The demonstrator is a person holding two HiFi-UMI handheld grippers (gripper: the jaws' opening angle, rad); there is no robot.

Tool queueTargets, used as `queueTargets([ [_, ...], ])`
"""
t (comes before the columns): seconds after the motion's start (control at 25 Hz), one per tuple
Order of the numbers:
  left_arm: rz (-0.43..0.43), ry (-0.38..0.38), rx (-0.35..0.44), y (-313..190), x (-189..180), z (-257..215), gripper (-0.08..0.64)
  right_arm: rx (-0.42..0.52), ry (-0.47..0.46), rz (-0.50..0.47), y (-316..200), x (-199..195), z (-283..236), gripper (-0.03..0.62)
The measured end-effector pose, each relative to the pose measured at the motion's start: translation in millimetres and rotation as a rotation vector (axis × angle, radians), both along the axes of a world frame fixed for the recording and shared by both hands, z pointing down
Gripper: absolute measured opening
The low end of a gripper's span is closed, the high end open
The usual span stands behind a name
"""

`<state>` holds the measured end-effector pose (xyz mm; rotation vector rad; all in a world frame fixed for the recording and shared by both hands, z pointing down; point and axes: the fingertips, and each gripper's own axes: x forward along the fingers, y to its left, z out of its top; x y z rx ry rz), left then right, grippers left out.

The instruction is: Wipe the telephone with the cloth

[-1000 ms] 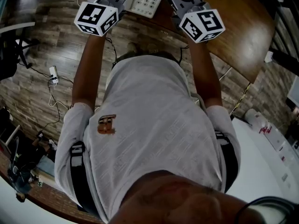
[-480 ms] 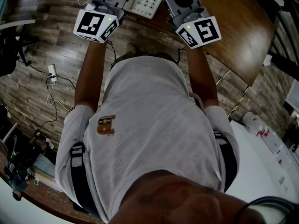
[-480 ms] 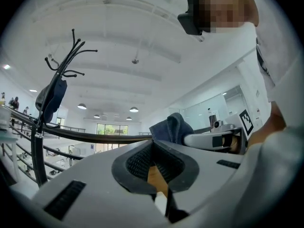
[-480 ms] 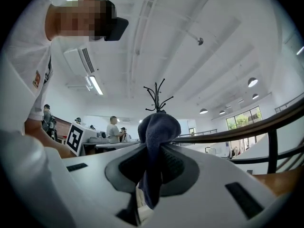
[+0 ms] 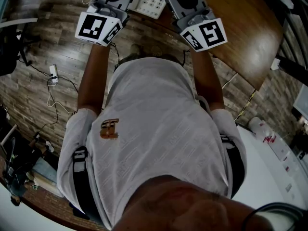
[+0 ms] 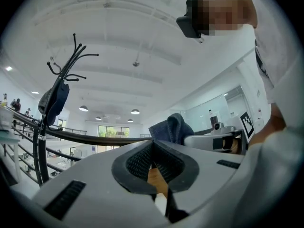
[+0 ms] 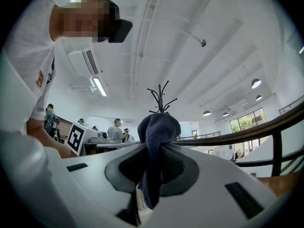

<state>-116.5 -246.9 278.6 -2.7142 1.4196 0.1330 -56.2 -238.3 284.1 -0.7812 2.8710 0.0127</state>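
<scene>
The white telephone [image 5: 150,4] lies on the brown wooden table [image 5: 240,28] at the top of the head view, between my two grippers; only its keypad shows. My right gripper [image 7: 153,148] is shut on a dark blue cloth [image 7: 157,127], which bulges above the jaws and hangs below them. My left gripper [image 6: 153,145] is shut, its ribbed pads meeting with nothing between them. From the left gripper view the cloth [image 6: 171,128] shows just beyond, to the right. Both gripper cameras tilt up toward the ceiling. In the head view the jaw tips are cut off by the top edge.
Cables and a power strip [image 5: 53,73] lie on the wood floor at the left. A white counter [image 5: 269,177] with small items runs along the lower right. A coat rack [image 6: 61,89] and a dark railing stand behind. Several people [image 7: 114,129] are far off.
Both grippers have shifted slightly farther forward, up the head view, and their marker cubes have turned a little. The telephone has not moved.
</scene>
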Motion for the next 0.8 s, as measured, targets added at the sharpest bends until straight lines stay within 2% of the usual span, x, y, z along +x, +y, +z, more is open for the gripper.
queueTargets([
  [0.8, 0.018, -0.005, 0.003, -9, -18, 5, 0.018, -0.011, -0.002, 0.001, -8, -21, 7, 0.072],
])
